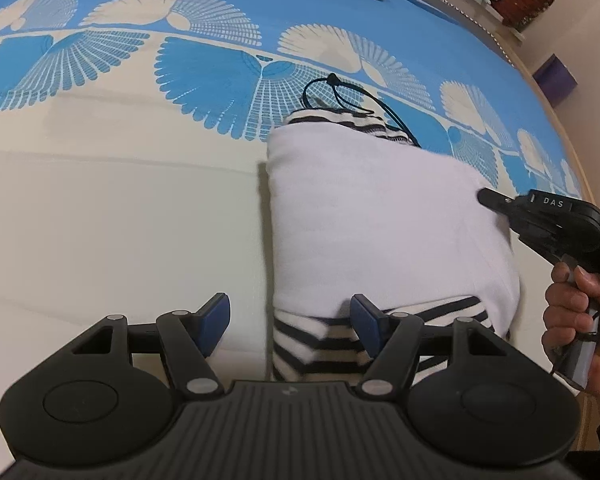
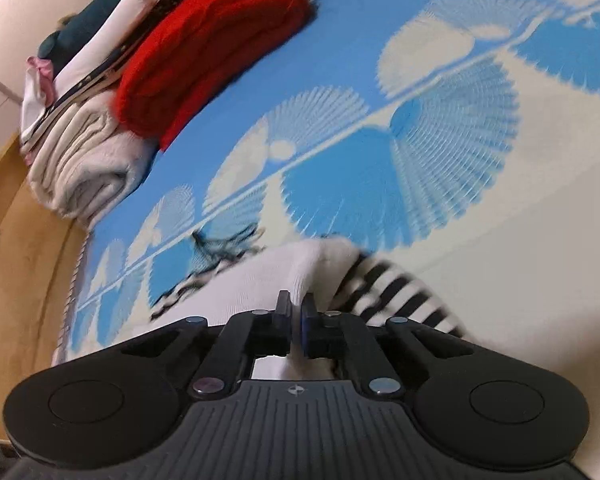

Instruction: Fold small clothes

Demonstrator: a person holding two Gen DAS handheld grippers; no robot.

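Left gripper (image 1: 290,322), lower centre: jaws spread over the folded white-and-striped garment (image 1: 380,216). Right gripper (image 2: 296,312): jaws pressed together, pinching a white fold of it.

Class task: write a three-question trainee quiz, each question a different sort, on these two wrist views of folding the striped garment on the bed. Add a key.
1. True or false: the left gripper is clamped on the striped garment.
2. Multiple choice: the right gripper has its fingers A) wide apart, B) shut, C) out of view.
3. Short answer: what colour is the folded item next to the cream blanket in the pile at the far edge of the bed?

Key
1. False: its jaws stand open over the garment's striped edge.
2. B; white cloth of the garment sits at its tips.
3. Red.
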